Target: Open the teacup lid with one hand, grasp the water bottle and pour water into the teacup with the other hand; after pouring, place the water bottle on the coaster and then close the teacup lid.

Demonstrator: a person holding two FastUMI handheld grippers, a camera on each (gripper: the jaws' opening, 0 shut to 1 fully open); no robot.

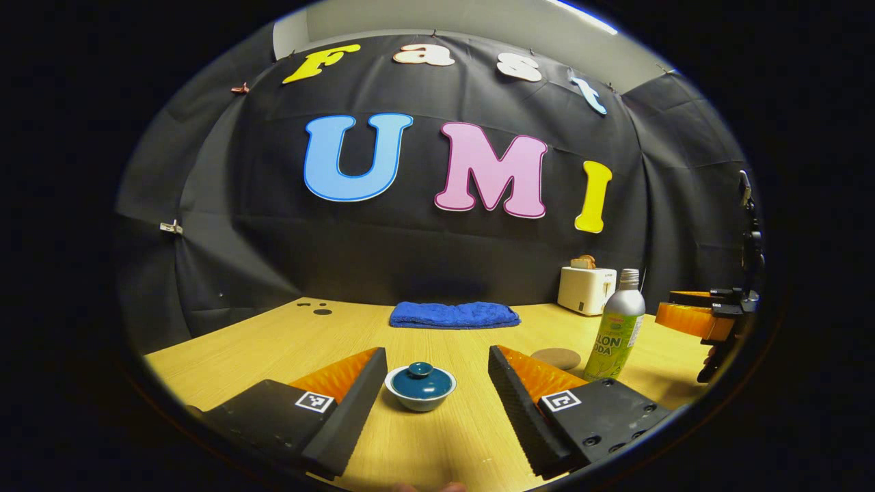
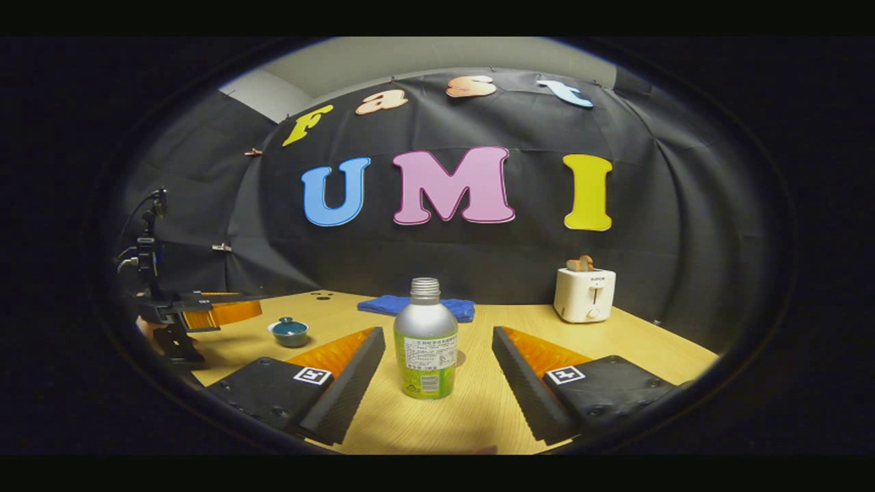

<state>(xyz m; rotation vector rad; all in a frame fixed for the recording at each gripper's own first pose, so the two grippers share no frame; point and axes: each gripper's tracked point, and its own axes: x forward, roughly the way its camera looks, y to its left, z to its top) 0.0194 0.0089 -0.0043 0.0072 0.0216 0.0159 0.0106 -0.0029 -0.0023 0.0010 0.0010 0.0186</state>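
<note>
Across the wooden table [image 1: 273,335], going from big to small: a white toaster [image 1: 586,290] with bread in its slot stands at two o'clock near the back wall, a folded blue towel [image 1: 454,315] lies at twelve o'clock, and the water bottle [image 1: 615,328] stands uncapped toward three o'clock with the round coaster [image 1: 556,357] just beside it on its near-left side. Smallest is the teacup [image 1: 420,393], its blue lid [image 1: 420,380] seated and knob up, near the front edge.

Seen in the left gripper view, the left gripper [image 1: 431,389] hangs low with its jaws spread wide, the teacup sitting between the fingertips and touching neither. In the right gripper view, the right gripper [image 2: 437,372] is likewise wide apart and empty, squared up on the bottle [image 2: 425,342], which stands between the tips; the teacup [image 2: 290,331] shows off at ten o'clock.

Nothing is lifted yet, so the lid comes first, I'd judge. Doing it well means coming down centred over the knob and pinching only that, not the bowl's rim, then lifting straight up so the cup stays put. The bottle is open, so the right claw should grip its body firmly and keep it upright until it is over the cup.
</note>
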